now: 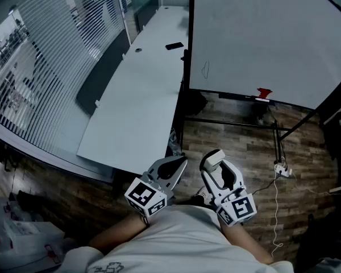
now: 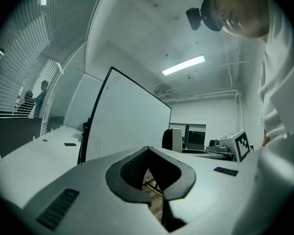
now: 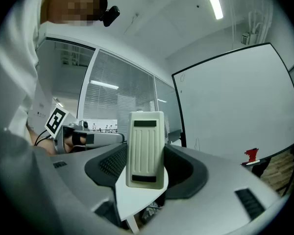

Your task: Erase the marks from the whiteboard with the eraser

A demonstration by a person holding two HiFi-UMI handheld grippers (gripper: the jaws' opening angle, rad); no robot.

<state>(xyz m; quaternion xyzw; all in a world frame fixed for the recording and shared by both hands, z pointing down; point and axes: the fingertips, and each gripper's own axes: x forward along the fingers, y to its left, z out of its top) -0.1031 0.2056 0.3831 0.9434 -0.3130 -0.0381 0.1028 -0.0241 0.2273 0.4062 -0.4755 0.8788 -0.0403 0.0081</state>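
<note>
Right claw (image 1: 213, 162) clamps the eraser (image 3: 146, 148); left claw (image 1: 181, 161) is pinched together, empty. Whiteboard (image 1: 261, 33) stands beside the long table (image 1: 142, 95).

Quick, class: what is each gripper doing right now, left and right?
Left gripper: closed, holding nothing.
Right gripper: closed on the eraser.

The whiteboard (image 1: 261, 33) stands right of the desk (image 1: 139, 95), the eraser (image 3: 146, 148) nearer, in the right gripper (image 3: 146, 174).
</note>
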